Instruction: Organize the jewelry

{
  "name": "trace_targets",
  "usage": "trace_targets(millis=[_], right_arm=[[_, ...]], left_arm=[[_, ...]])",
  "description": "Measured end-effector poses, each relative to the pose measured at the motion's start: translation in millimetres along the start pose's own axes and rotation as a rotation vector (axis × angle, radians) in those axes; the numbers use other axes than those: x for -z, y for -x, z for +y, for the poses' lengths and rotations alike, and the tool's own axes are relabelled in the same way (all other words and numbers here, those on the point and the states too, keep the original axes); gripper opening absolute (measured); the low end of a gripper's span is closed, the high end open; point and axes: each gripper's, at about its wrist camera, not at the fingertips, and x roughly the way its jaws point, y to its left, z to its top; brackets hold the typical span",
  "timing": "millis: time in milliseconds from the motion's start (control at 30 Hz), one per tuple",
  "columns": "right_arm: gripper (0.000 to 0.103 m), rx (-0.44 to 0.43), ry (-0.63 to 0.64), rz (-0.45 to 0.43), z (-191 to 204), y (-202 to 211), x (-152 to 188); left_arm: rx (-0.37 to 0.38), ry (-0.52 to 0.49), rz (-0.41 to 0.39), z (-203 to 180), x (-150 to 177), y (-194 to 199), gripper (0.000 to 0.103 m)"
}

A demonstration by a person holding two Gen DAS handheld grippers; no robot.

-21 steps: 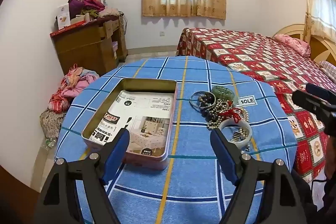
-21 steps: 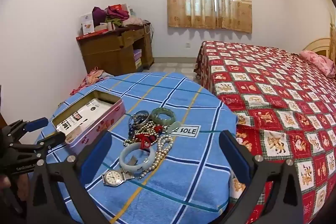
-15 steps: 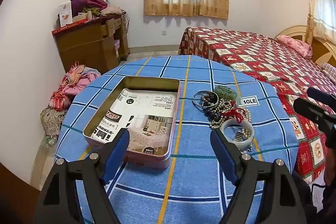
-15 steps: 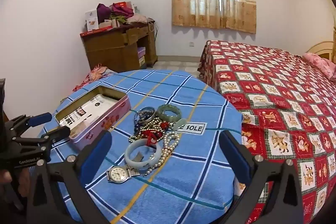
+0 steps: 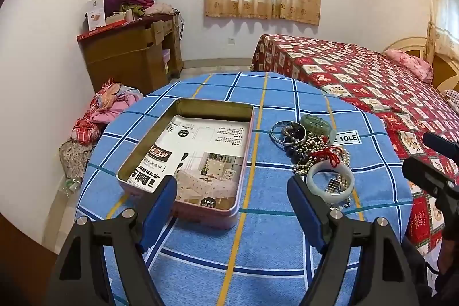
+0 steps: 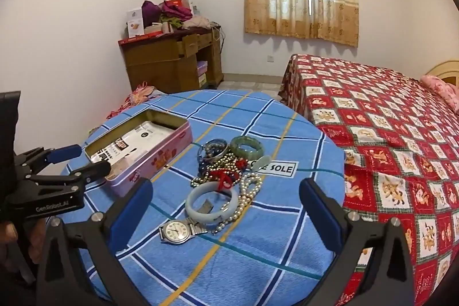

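Observation:
An open pink tin box with a printed sheet inside lies on the blue checked table. To its right is a jewelry heap: a green bangle, bead chains, a red cord and a pale bangle. My left gripper hovers open over the tin's near right corner, holding nothing. My right gripper stands open above the pale bangle, pearl strand and wristwatch, clear of them all. The right wrist view shows the left gripper beside the tin.
A bed with a red patterned cover stands close to the table's right side. A wooden desk piled with clothes is against the far wall, with a heap of clothes on the floor. A "SOLE" label lies on the cloth.
Both views have shifted slightly: the right gripper has swung a little left, bringing the jewelry nearer the middle of its fingers. Both grippers stay open. Nothing on the table has moved.

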Motion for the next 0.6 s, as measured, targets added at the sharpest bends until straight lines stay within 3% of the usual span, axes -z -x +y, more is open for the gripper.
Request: trace_targets(millis=[600], right_arm=[[0.103, -0.004, 0.01, 0.011, 6.6, -4.3, 4.2]], left_arm=[[-0.009, 0.01, 0.006, 1.9, 0.3, -0.9, 0.079]])
